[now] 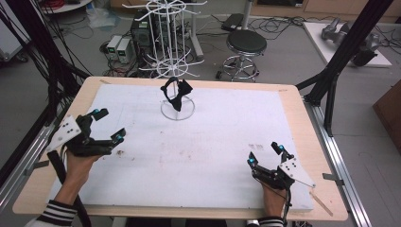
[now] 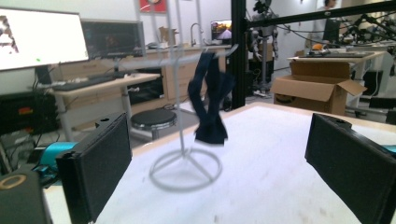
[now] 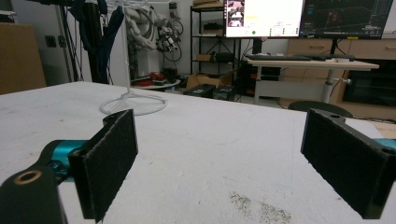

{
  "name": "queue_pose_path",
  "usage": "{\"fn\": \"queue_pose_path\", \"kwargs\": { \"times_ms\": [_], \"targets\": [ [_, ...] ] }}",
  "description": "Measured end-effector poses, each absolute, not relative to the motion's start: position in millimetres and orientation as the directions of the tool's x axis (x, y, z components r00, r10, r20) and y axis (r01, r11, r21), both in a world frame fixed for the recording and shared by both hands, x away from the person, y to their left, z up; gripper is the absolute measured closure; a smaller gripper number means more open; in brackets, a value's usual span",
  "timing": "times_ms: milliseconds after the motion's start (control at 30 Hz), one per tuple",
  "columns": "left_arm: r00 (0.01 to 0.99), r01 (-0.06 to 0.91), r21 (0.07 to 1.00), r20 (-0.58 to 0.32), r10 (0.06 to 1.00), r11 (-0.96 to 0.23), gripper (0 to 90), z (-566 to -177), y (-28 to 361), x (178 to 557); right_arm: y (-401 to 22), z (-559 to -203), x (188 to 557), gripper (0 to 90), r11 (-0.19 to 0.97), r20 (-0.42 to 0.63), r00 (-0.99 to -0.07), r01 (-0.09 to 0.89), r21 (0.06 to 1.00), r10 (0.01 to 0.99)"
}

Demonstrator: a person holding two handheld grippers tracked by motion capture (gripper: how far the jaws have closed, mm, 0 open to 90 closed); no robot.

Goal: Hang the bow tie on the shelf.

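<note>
Room: lab with monitors, a stool point(image 1: 246, 45) and a tall white wire rack point(image 1: 170, 35) beyond the desk point(image 1: 293, 101).
Surface: white board point(image 1: 222, 142) lay over the wooden desk, faintly stained.
Stand: one small white wire stand point(image 1: 178, 109) with a ring base, at the far middle of the board.
Cloth: one dark cloth point(image 1: 175, 94) hung from the stand's arm, clear of both grippers.
Handling (judged): light, soft, limp; best pinched at the lower hanging fold and lifted off the arm.
Left gripper point(image 1: 109, 125): released, nothing between the jaws, near the left edge.
Right gripper point(image 1: 265, 153): released, empty, low at the near right.
Count: two grippers, one cloth, one stand.
</note>
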State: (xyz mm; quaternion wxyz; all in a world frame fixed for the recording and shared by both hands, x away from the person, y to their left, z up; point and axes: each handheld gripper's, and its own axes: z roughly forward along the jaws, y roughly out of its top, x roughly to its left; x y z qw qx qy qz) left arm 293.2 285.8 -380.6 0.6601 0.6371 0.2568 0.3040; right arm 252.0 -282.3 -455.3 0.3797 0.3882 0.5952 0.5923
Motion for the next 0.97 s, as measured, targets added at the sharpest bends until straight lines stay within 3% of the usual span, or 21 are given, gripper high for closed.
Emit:
{"fn": "queue_pose_path", "kwargs": {
  "times_ms": [400, 967],
  "targets": [
    [0.606, -0.07, 0.996, 0.005, 0.796, 0.047, 7.7, -442.3, 306.4, 270.3, -282.8, -455.3, 252.3, 10.0, -0.001, 0.003, -0.409, 0.007, 1.0, 0.913],
    [0.561, -0.055, 0.998, 0.018, 0.827, 0.016, 7.7, -455.8, 299.3, 270.7, -282.5, -455.6, 250.6, 10.0, -0.001, -0.001, -0.41, -0.005, 1.0, 0.912]
  ]
}}
